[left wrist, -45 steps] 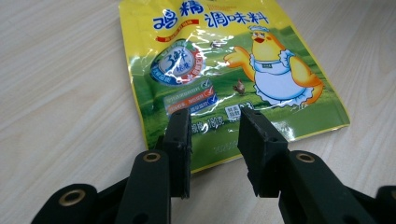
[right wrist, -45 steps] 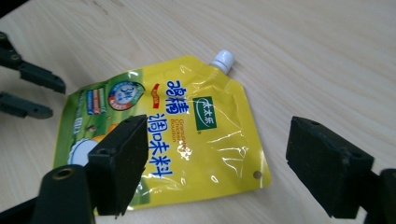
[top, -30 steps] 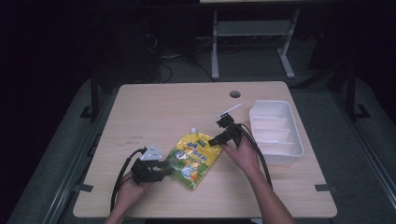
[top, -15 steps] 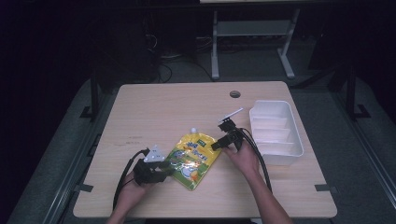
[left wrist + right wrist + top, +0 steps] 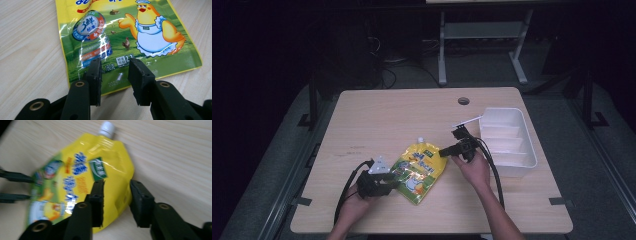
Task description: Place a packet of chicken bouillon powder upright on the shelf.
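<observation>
- Yellow spouted plastic pouch (image 5: pixel 419 170) printed with a cartoon hen lies flat on the pale wooden table (image 5: pixel 402 115), near the front edge and about midway across. Its white screw cap (image 5: pixel 107 126) points to the far side.
- By its look it is a soft, glossy film pack: light, floppy and probably slippery. It would likely sag if lifted by one corner. The flat sealed margins and the stiffer neck under the cap seem the safest holds, while the bulging middle would squash.
- Left gripper (image 5: pixel 114 75) sits at the pouch's near-left bottom edge. Its jaws are part-closed and straddle the bottom seam. I cannot tell whether the pads actually press on the film.
- Right gripper (image 5: pixel 116 198) is at the pouch's right shoulder, below the cap. Its jaws have just been closing, and the pouch's side edge lies between them. A gap shows beside one pad, so I judge the pinch is not yet made.
- The two grippers face each other across the pouch, well apart, so it looks set for a two-handed lift.
- A person's hand holds each gripper, and black cables (image 5: pixel 492 167) trail back towards the front edge.
- White plastic divided tray (image 5: pixel 524 162) stands on the table's right side, just right of the right gripper.
- Small round cable hole (image 5: pixel 463 101) sits in the far part of the table.
</observation>
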`<state>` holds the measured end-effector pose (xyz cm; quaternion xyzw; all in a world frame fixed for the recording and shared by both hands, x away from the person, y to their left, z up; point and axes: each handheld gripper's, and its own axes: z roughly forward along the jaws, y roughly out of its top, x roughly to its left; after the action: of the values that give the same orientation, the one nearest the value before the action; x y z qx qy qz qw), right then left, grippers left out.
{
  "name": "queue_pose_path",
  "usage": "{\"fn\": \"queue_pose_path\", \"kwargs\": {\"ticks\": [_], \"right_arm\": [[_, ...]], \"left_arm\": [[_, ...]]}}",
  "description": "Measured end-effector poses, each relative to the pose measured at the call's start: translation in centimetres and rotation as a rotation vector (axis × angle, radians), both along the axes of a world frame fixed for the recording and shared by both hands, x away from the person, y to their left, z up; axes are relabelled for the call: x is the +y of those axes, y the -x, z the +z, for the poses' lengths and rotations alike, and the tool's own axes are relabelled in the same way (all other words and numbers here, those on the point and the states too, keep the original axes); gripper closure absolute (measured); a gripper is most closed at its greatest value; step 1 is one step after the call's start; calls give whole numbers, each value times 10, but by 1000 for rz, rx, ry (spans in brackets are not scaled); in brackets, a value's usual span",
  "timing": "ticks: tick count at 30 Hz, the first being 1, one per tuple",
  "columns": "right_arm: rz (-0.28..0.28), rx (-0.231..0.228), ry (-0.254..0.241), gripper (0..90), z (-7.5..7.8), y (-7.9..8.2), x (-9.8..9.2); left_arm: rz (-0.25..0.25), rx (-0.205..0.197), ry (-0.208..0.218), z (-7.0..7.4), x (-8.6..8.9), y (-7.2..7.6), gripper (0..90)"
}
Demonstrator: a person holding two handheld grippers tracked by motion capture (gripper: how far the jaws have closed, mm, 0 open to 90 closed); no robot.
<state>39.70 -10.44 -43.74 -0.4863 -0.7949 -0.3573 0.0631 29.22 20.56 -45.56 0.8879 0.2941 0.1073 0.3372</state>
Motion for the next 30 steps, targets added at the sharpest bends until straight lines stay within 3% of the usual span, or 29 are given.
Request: {"fn": "queue_pose_path", "kwargs": {"ticks": [5, 14, 15, 21, 22, 25, 28, 30], "right_arm": [[12, 50, 40, 675, -13, -3, 9], [6, 25, 24, 889, -14, -4, 9], [13, -8, 27, 893, -12, -1, 11], [41, -65, 5, 896, -4, 4, 11], [48, -81, -2, 896, 0, 6, 11], [79, -143, -20, 896, 15, 12, 9], [103, -185, -35, 896, 26, 17, 7], [128, -232, -57, 896, 38, 24, 5]], "left_arm": [[-4, -3, 4, -1, -1, 0, 629], [-4, 10, 40, 1, 2, -1, 605], [4, 11, 75, 4, 5, -2, 588], [34, 20, 114, 7, 10, -3, 439], [38, 18, 121, 8, 11, -3, 439], [66, 8, 172, 14, 15, -4, 304], [83, 1, 201, 18, 19, -7, 258], [101, 14, 255, 20, 23, -12, 214]]}}
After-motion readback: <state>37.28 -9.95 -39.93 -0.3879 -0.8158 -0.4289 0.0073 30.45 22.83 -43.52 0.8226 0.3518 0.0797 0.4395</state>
